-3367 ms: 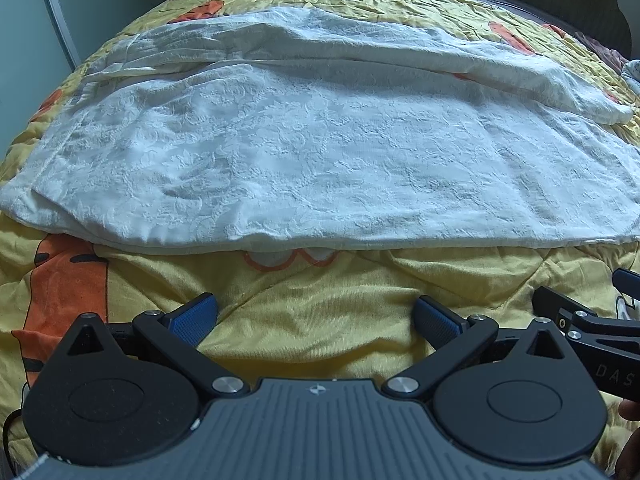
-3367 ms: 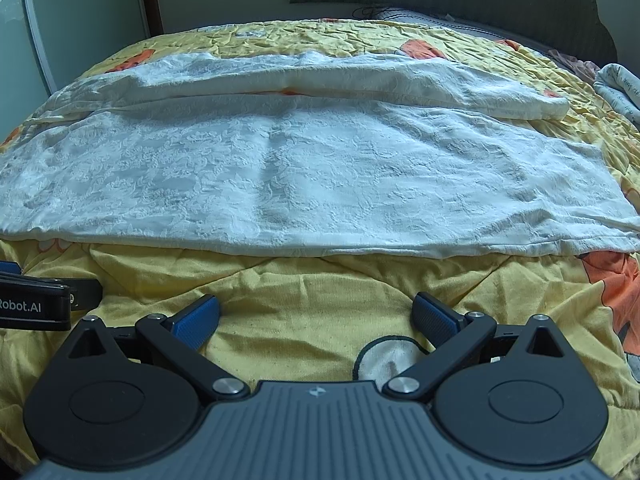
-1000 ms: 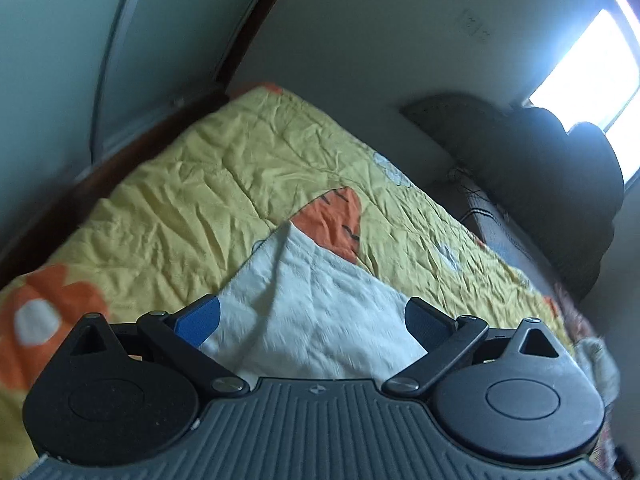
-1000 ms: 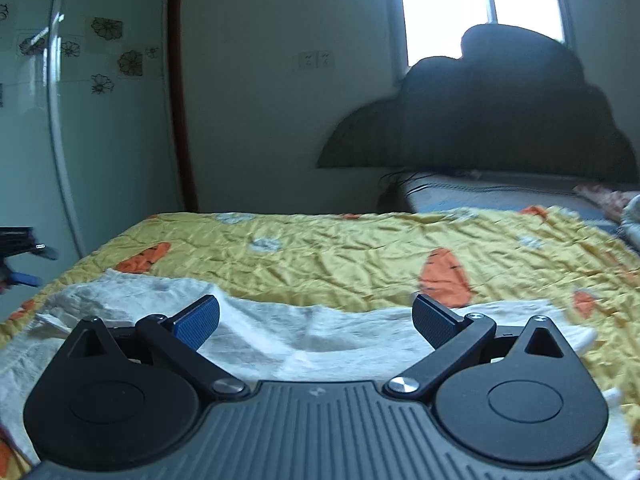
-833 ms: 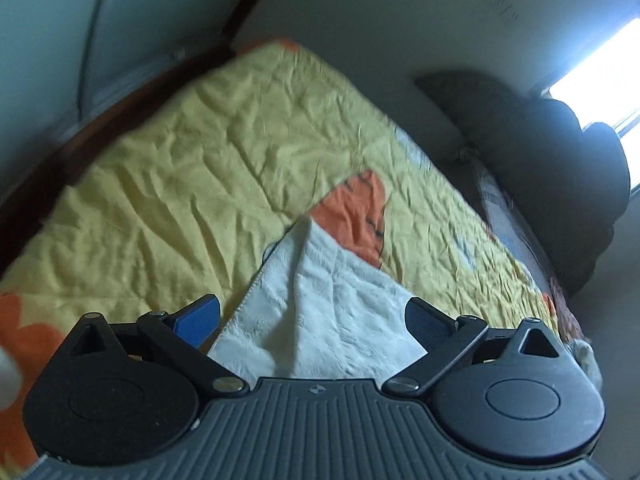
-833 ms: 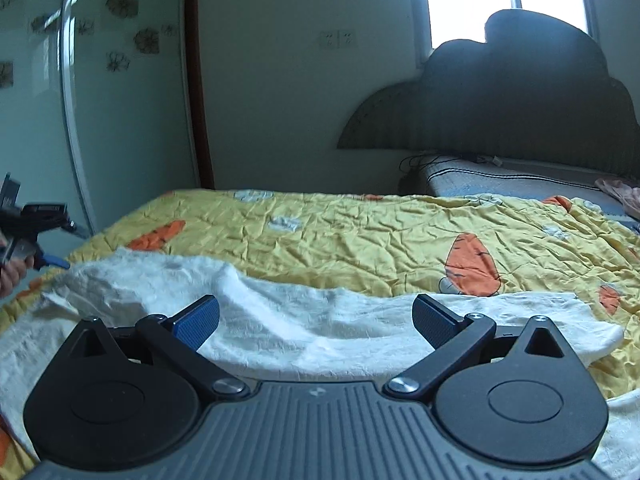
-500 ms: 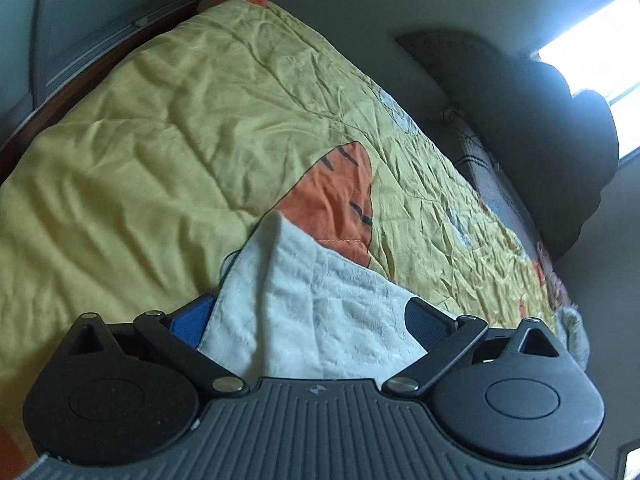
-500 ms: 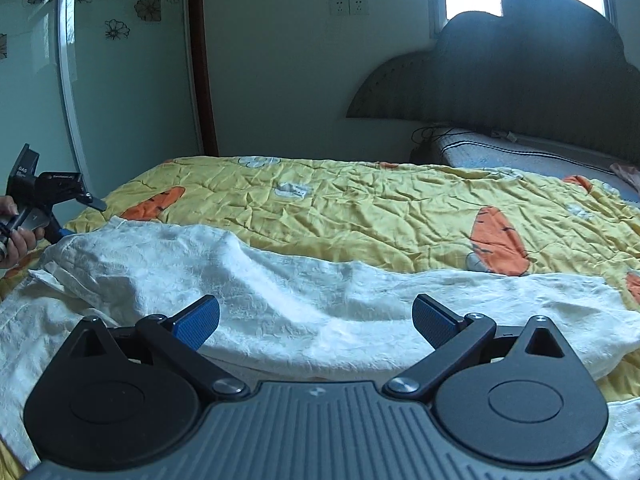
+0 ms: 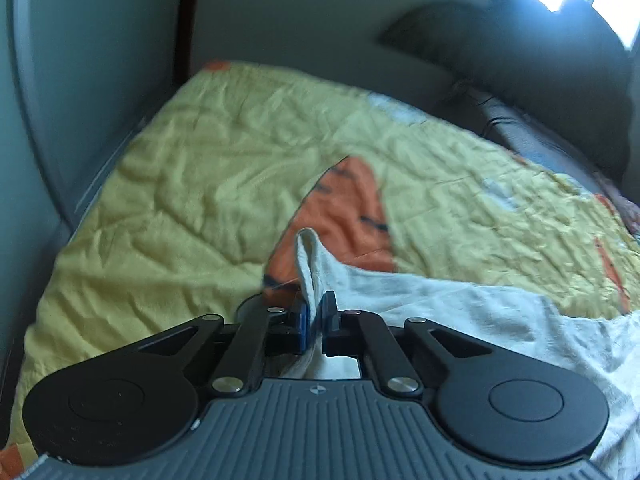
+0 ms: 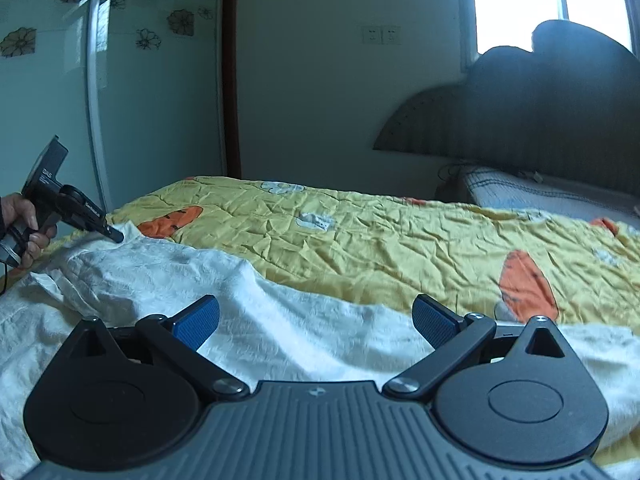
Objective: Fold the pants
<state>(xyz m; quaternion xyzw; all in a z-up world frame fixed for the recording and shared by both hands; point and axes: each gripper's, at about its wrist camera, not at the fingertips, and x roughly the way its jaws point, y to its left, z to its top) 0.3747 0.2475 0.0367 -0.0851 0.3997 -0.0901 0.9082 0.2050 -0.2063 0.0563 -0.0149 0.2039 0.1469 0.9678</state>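
White pants [image 10: 280, 320] lie spread across a yellow quilt [image 10: 400, 240] with orange carrot prints. My left gripper [image 9: 315, 312] is shut on the far left corner of the white pants [image 9: 440, 304], and a fold of cloth sticks up between its blue pads. In the right wrist view that same left gripper [image 10: 114, 236] shows at the far left, held in a hand [image 10: 24, 220], its tips pinched on the corner. My right gripper [image 10: 316, 316] hovers just over the far edge of the pants, jaws wide open, with cloth below them and nothing gripped.
The bed's left side runs along a glass sliding door [image 10: 52, 100] with flower decals. A dark headboard [image 10: 540, 120] and a grey pillow [image 10: 560, 196] stand at the right, under a bright window [image 10: 516, 4]. Bare quilt stretches beyond the pants.
My left gripper has closed onto the pants' corner, which lay loose between its open jaws before. Both grippers have dropped toward the bed; the right stays open.
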